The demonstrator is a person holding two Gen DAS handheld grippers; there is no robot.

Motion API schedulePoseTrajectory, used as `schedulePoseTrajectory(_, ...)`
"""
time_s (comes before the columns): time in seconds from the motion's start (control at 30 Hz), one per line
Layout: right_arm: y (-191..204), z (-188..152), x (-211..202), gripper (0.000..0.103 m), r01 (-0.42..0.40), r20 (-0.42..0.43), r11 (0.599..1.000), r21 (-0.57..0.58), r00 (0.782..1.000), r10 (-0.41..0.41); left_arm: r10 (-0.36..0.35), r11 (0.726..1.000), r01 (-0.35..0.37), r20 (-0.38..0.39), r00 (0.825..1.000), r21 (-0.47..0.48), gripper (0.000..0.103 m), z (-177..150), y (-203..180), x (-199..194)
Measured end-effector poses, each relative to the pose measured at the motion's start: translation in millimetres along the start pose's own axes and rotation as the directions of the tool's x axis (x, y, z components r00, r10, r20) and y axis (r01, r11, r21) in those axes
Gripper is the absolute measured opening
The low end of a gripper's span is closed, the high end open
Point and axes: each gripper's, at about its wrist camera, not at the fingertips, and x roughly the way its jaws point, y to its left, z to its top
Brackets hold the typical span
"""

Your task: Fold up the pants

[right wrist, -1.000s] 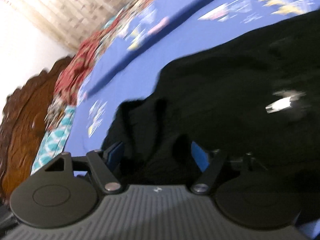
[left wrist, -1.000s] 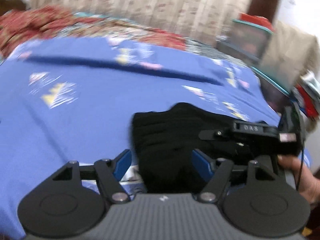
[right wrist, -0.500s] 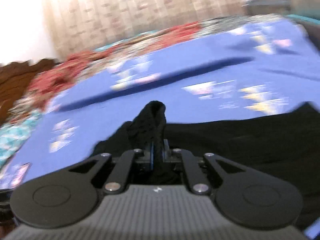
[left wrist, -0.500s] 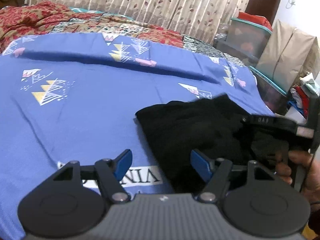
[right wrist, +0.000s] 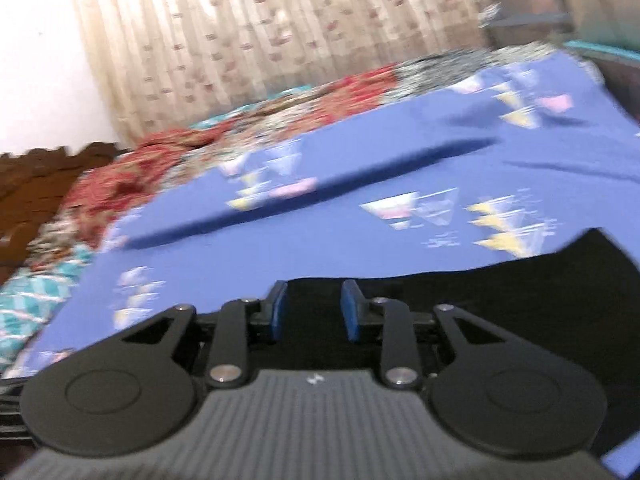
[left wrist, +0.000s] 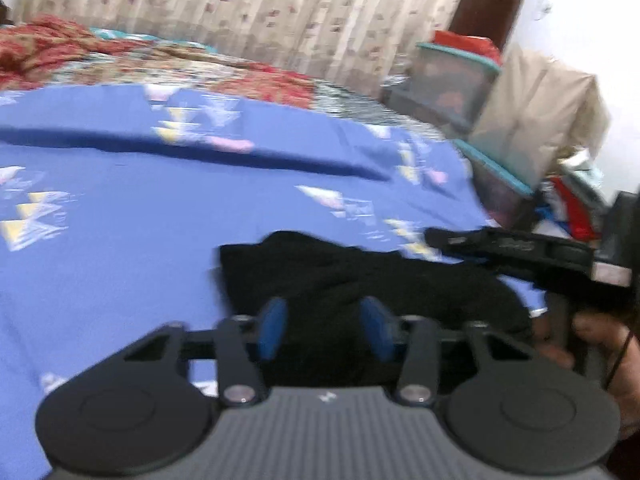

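Note:
The black pants [left wrist: 360,280] lie folded in a pile on the blue bedsheet [left wrist: 140,220]. My left gripper [left wrist: 324,330] is open, its blue pads either side of the pile's near edge with cloth between them. The right gripper shows at the right of the left wrist view [left wrist: 512,252], held by a hand just above the pants. In the right wrist view the right gripper [right wrist: 314,314] is open with a narrow gap, low over the pants [right wrist: 520,300]; no cloth is pinched.
A red patterned quilt [left wrist: 60,48] lies at the bed's far side before curtains [left wrist: 260,12]. Plastic storage boxes [left wrist: 452,80] and a tan covered stack [left wrist: 540,112] stand beyond the bed's right edge. A wooden headboard [right wrist: 32,176] is at left.
The right gripper was shut on a bunch of pants cloth; it has let go and stands open. The left gripper's jaws have narrowed and moved in over the pile's near edge.

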Motion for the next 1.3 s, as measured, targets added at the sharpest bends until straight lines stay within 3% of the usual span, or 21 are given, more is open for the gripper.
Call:
schedulePoseTrajectory(0.07,-3,2,15,0.028,-0.092,-0.095,0.994,0.054,0.991,0.097,-0.050,0.998,0.051,-0.025,0.998,0.048,0.014,-1,-11,13)
schedulePoseTrajectory(0.13,-14,-7,43,0.028,-0.129,-0.235,0.983,0.127,0.959,0.157,-0.062,0.987,0.075,-0.093,0.994,0.144,0.011,-12,-25,32)
schedulePoseTrajectory(0.17,-21,-14,57,0.018,-0.100,-0.285,0.986,0.134,0.949,0.134,-0.029,0.975,0.061,-0.153,0.988,0.212,0.010,-23,-30,46)
schedulePoseTrajectory(0.2,-32,-25,73,0.001,-0.038,-0.332,0.991,0.125,0.940,0.077,0.043,0.963,0.023,-0.237,0.971,0.268,0.007,-37,-29,67)
schedulePoseTrajectory(0.23,-46,-36,82,0.000,-0.022,-0.341,0.988,0.152,0.937,0.073,0.094,0.961,-0.011,-0.286,0.954,0.278,0.008,-52,-22,84)
schedulePoseTrajectory(0.27,-58,-41,83,0.000,-0.044,-0.322,0.972,0.231,0.939,0.119,0.070,0.964,-0.002,-0.249,0.966,0.265,0.008,-58,-18,82)
schedulePoseTrajectory(0.33,-67,-41,78,0.000,-0.044,-0.304,0.946,0.320,0.941,0.146,0.071,0.968,-0.007,-0.249,0.966,0.251,0.008,-55,-20,79)
schedulePoseTrajectory(0.4,-55,-38,67,0.001,-0.045,-0.302,0.968,0.246,0.946,0.121,0.085,0.966,-0.016,-0.259,0.962,0.259,0.008,-52,-23,80)
schedulePoseTrajectory(0.53,-50,-36,31,0.018,-0.056,-0.224,0.974,0.219,0.969,0.106,0.087,0.963,-0.021,-0.238,0.967,0.268,0.009,-55,-26,72)
schedulePoseTrajectory(0.7,-67,-39,-4,0.019,-0.036,-0.133,0.978,0.205,0.989,0.064,0.025,0.981,0.016,-0.207,0.978,0.195,0.013,-39,-23,52)
schedulePoseTrajectory(0.83,-84,-64,20,0.018,0.054,-0.231,0.972,0.231,0.973,0.001,-0.021,0.987,0.048,-0.170,0.985,0.152,0.016,-27,-28,42)
schedulePoseTrajectory(0.97,-88,-65,20,0.019,0.028,-0.205,0.965,0.262,0.978,0.027,-0.028,0.991,0.049,-0.165,0.986,0.122,0.019,-26,-25,36)
schedulePoseTrajectory(1.07,-90,-59,10,0.020,0.010,-0.187,0.957,0.291,0.981,0.046,-0.027,0.997,0.040,-0.163,0.986,0.073,0.027,-27,-16,30)
schedulePoseTrajectory(1.13,-87,-61,-3,0.028,-0.021,-0.139,0.950,0.310,0.988,0.067,-0.008,0.999,0.015,-0.152,0.988,0.044,0.034,-29,-9,24)
schedulePoseTrajectory(1.3,-80,-66,-23,0.030,-0.047,-0.105,0.973,0.227,0.992,0.073,0.034,0.998,-0.042,-0.130,0.991,-0.054,0.035,-41,26,3)
